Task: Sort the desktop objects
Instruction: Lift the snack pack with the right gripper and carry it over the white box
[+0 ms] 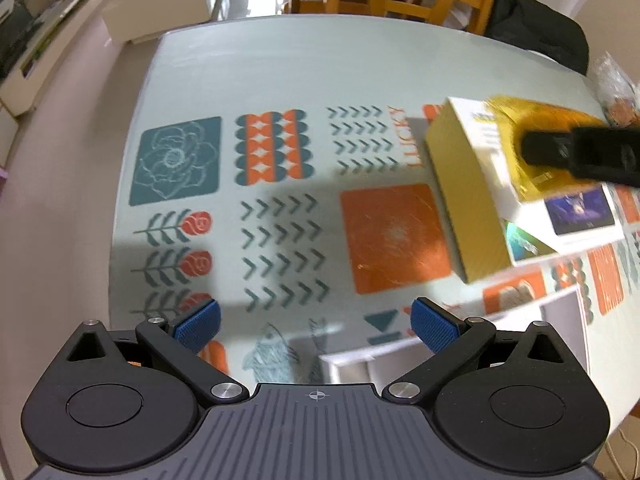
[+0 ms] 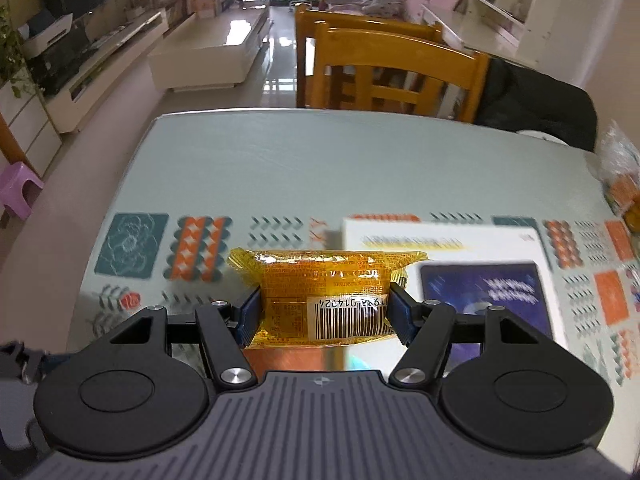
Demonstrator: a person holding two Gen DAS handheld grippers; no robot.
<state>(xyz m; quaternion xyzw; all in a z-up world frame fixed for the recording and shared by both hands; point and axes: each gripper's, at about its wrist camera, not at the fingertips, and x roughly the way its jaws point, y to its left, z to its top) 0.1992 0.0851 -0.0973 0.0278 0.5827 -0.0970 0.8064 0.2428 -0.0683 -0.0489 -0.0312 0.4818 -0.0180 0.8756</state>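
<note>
My right gripper is shut on a yellow snack packet with a barcode label, held above the table beside a thick book with a white cover. In the left wrist view the packet and the right gripper hang over the same book, whose yellow page edges face me. My left gripper is open and empty, low over the patterned tablecloth, left of the book.
A wooden chair stands at the table's far edge, with a black bag to its right. A clear bag of snacks lies at the table's right edge. A white box sits under my left gripper.
</note>
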